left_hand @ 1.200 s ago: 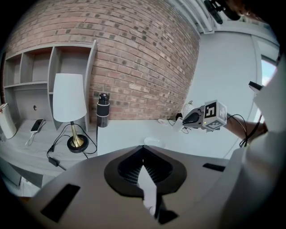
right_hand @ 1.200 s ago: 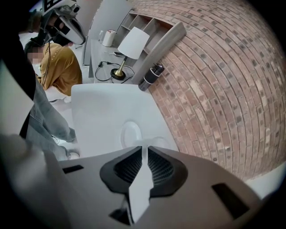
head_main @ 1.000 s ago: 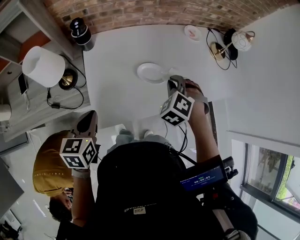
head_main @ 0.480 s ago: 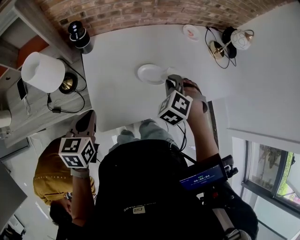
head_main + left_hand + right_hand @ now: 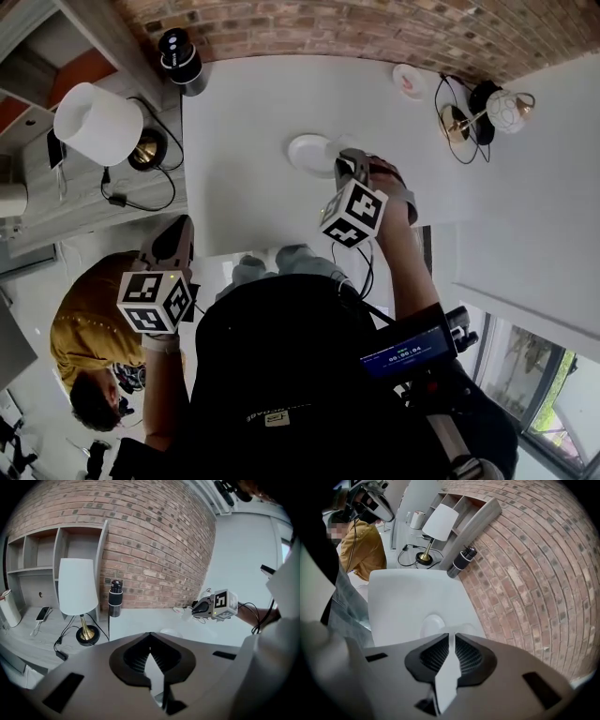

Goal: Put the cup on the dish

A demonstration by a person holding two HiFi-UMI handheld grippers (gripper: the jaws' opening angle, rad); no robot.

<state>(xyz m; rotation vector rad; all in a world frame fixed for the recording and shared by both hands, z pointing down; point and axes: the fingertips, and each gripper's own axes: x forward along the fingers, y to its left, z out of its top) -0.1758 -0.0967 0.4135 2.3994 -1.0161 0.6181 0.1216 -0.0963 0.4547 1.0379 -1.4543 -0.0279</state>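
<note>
- Between the jaws of the right claw (image 5: 452, 638), which stood only narrowly apart, sat the wall of the cup (image 5: 458, 629). The claw was clamped on it, and the grip was as wide as a second earlier.
- Against the head view of a second earlier, that claw and the cup had drawn a little closer to the dish (image 5: 307, 155). The cup now overlapped the dish's right rim.
- I judged this the last stretch of the carry. The cup was not yet centred, so a short move across and a lowering remained before any release.
- From the left gripper view, the cup hung clear of the worktop (image 5: 244, 141), above and beside the dish.
- It looked small and whitish, and only its curved rim showed ahead of the jaw tips.
- On the white worktop the dish lay flat, round, shallow and bare.
- Off the worktop's near edge, the left claw (image 5: 149, 635) was held low, jaws together and empty.
- Further out stood a table lamp (image 5: 97, 122) and a dark flask (image 5: 178, 58) by the brick wall.
</note>
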